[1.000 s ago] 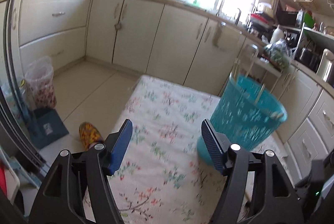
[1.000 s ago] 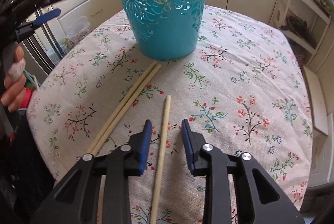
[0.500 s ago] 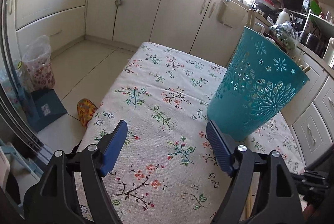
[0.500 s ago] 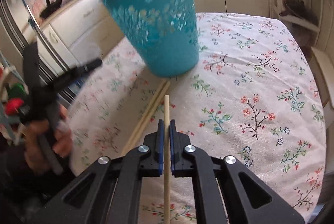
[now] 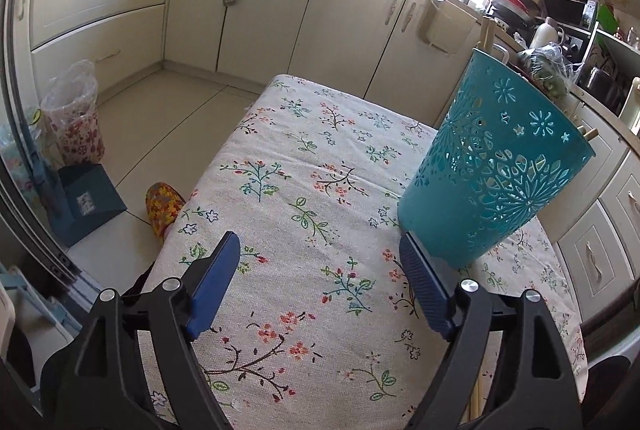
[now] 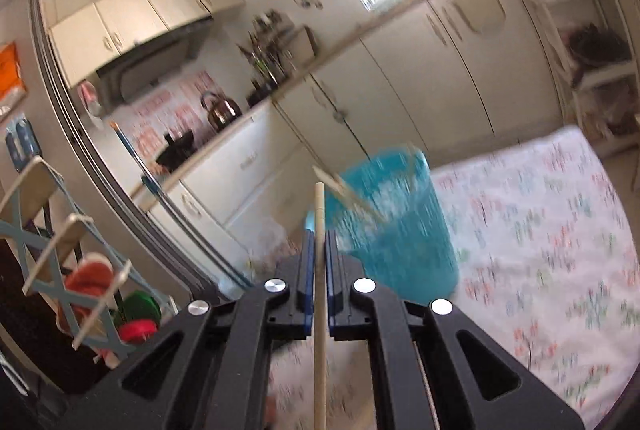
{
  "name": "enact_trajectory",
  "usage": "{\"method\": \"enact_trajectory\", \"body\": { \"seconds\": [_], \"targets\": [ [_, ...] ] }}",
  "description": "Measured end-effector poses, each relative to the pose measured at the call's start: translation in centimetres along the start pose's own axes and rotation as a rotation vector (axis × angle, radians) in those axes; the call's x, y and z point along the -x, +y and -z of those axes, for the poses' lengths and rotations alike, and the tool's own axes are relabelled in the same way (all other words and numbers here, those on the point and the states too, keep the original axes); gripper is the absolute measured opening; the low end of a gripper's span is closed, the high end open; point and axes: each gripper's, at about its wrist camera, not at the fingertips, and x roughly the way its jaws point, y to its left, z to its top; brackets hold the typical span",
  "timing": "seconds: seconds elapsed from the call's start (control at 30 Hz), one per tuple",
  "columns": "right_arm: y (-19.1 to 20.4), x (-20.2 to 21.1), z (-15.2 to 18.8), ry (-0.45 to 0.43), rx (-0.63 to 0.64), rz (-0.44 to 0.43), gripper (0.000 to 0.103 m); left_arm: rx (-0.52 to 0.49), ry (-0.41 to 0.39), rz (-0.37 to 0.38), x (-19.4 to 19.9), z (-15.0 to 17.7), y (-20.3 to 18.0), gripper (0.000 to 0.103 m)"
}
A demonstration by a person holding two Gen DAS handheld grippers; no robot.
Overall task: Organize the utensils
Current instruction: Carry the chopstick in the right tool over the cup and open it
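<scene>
A teal cut-out basket point(image 5: 492, 173) stands on the floral tablecloth point(image 5: 304, 213), with chopstick ends showing above its rim point(image 5: 486, 33). My left gripper point(image 5: 320, 282) is open and empty, low over the cloth, its right finger close to the basket's base. In the right wrist view my right gripper point(image 6: 319, 250) is shut on a wooden chopstick point(image 6: 319, 213), raised above the table. The chopstick's tip points toward the blurred basket point(image 6: 400, 222), which holds several other chopsticks. A chopstick lies at the cloth's near edge point(image 5: 476, 402).
Cream kitchen cabinets point(image 5: 280, 1) line the far walls. A lined bin point(image 5: 72, 117), a blue dustpan point(image 5: 88, 201) and a patterned slipper point(image 5: 162, 205) are on the floor left of the table. A rack point(image 6: 60, 250) stands at the left.
My right gripper closed on a chopstick on the cloth, then lifted and tilted it up toward the basket. My left gripper lowered toward the table and moved nearer the basket, still open.
</scene>
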Motion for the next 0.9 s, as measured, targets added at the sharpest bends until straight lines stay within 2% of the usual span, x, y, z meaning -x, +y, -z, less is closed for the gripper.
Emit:
{"method": "enact_trajectory", "body": {
  "seconds": [0.13, 0.23, 0.4, 0.5, 0.63, 0.73, 0.9],
  "targets": [
    [2.0, -1.8, -4.6, -0.139, 0.069, 0.012, 0.006, 0.008, 0.009, 0.006, -0.2, 0.0, 0.1, 0.078],
    [2.7, -3.6, -7.5, -0.257, 0.101, 0.052, 0.006, 0.018, 0.018, 0.013, -0.4, -0.1, 0.2, 0.078],
    [2.0, -6.3, -9.4, -0.373, 0.111, 0.150, 0.006, 0.030, 0.020, 0.025, -0.5, -0.1, 0.4, 0.078],
    [0.9, -8.0, -9.0, -0.387, 0.129, 0.214, 0.006, 0.031, 0.024, 0.032, -0.6, -0.1, 0.4, 0.078],
    [-0.7, -9.8, -7.6, -0.340, 0.133, 0.257, 0.006, 0.035, 0.026, 0.038, -0.7, -0.1, 0.4, 0.078],
    [-0.7, -9.5, -7.1, -0.338, 0.150, 0.263, 0.006, 0.045, 0.026, 0.042, -0.7, -0.1, 0.5, 0.078],
    [0.4, -9.9, -6.4, -0.252, 0.223, 0.267, 0.006, 0.049, 0.028, 0.042, -0.7, -0.1, 0.5, 0.078]
  ]
}}
